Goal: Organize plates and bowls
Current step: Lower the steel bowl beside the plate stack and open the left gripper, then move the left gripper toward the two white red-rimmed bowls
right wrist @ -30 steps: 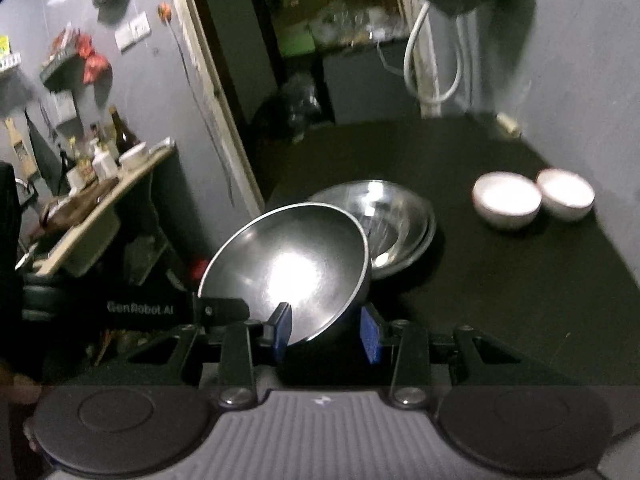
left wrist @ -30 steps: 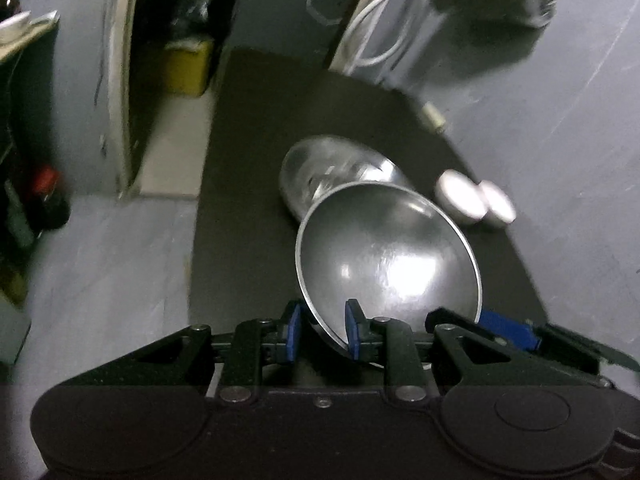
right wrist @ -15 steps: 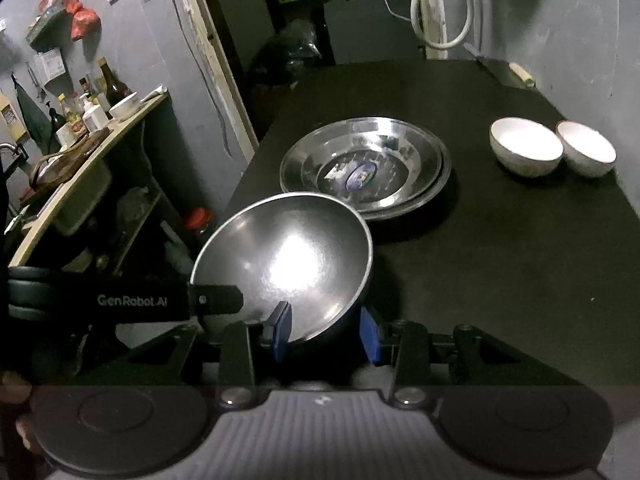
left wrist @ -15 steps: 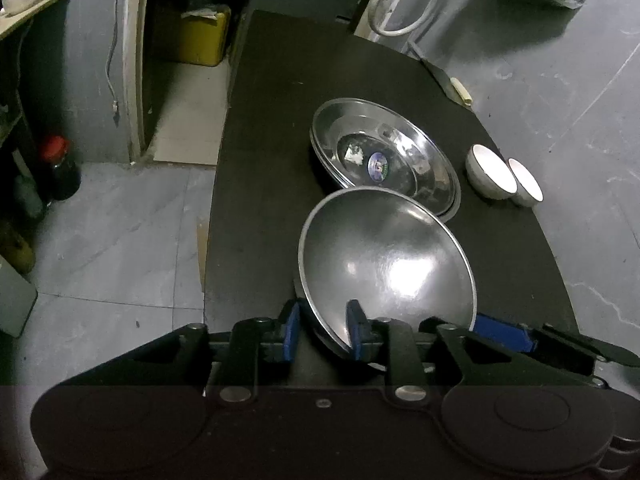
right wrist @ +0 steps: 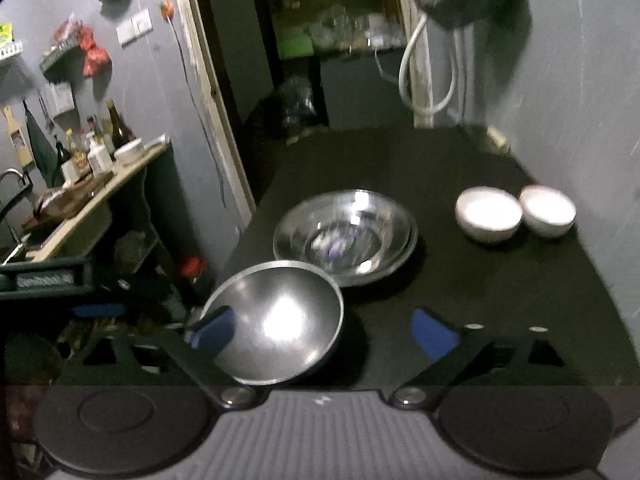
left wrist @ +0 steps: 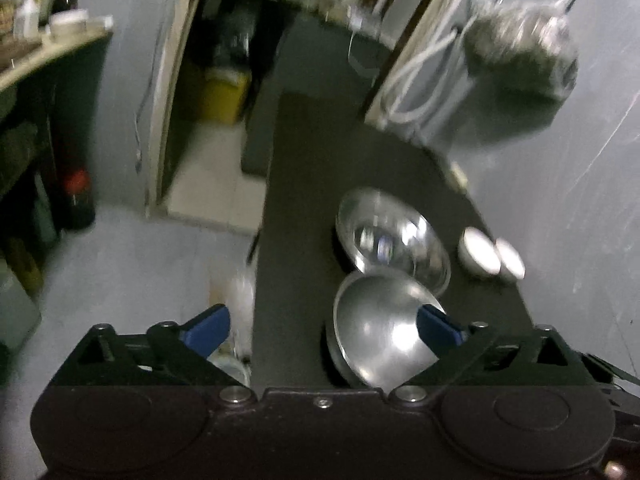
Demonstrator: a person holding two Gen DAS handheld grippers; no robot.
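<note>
A steel bowl [left wrist: 380, 328] [right wrist: 276, 320] sits tilted at the near left edge of the black table [right wrist: 460, 292]. My left gripper [left wrist: 320, 328] is opening wide; its right pad [left wrist: 438, 330] overlaps the bowl's rim without pressing on it. My right gripper [right wrist: 323, 331] is opening wide too; its left pad [right wrist: 212, 328] stands in front of the bowl's near side. Neither holds anything. Just behind the bowl lies a stack of steel plates [left wrist: 392, 240] [right wrist: 344, 236]. Two white bowls [left wrist: 478, 254] [right wrist: 488, 214] stand side by side to its right.
The table's left edge drops to a grey floor [left wrist: 120, 280]. A counter [right wrist: 100, 192] with bottles stands at the left, and a doorway [right wrist: 320, 60] lies behind the table. A grey wall [right wrist: 580, 100] with a hanging bag [left wrist: 524, 44] and white hose borders the right.
Both grippers, which were shut on the steel bowl's rim, have spread wide and let it go. Both have drawn back and up a little, and the bowl looks smaller.
</note>
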